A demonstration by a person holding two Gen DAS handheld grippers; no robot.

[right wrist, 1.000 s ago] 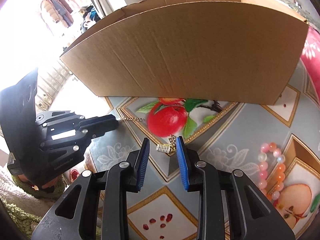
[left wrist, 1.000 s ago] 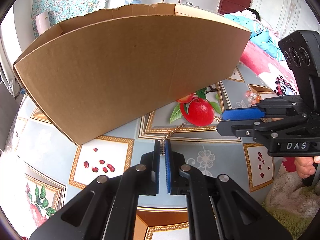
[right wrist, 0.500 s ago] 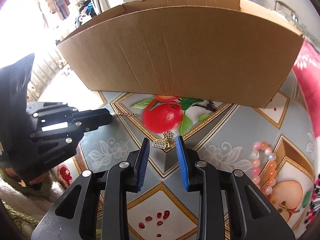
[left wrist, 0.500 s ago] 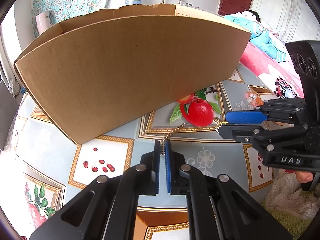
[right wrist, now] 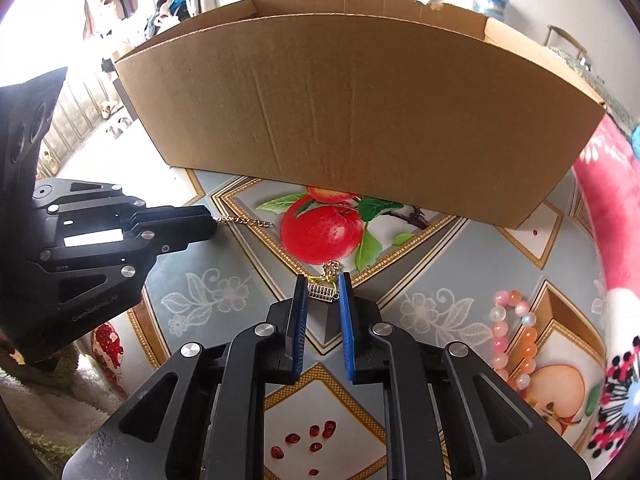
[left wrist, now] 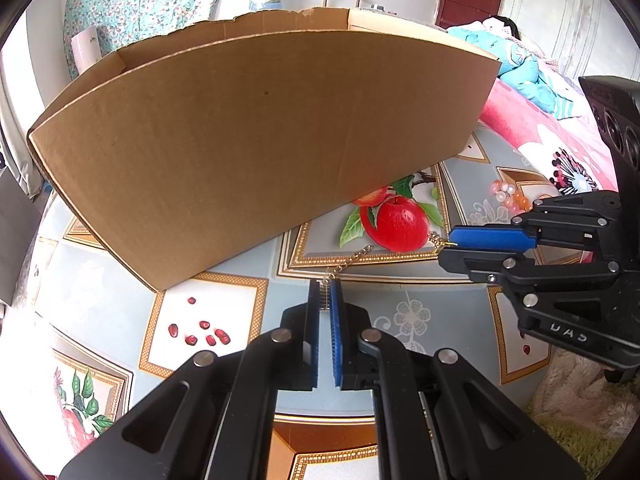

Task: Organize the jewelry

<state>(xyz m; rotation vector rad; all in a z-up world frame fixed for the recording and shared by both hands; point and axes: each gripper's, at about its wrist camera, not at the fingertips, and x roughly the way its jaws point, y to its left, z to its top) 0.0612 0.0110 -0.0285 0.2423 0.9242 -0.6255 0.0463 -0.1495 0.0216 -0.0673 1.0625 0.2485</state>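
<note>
A thin gold chain runs across the fruit-print tablecloth between my two grippers. My left gripper is shut on one end of it; it also shows in the right wrist view with the chain leaving its tips. My right gripper is closed on the small gold clasp piece at the other end; in the left wrist view the right gripper meets the chain beside the printed apple. A large open cardboard box stands just behind.
A pink and orange bead bracelet lies on the cloth to the right, also in the left wrist view. The box fills the far side. A pink quilt lies right. A shaggy rug is below the table edge.
My right gripper has moved forward and narrowed onto the clasp piece, which now sits between its pads. The left gripper has held still on its chain end.
</note>
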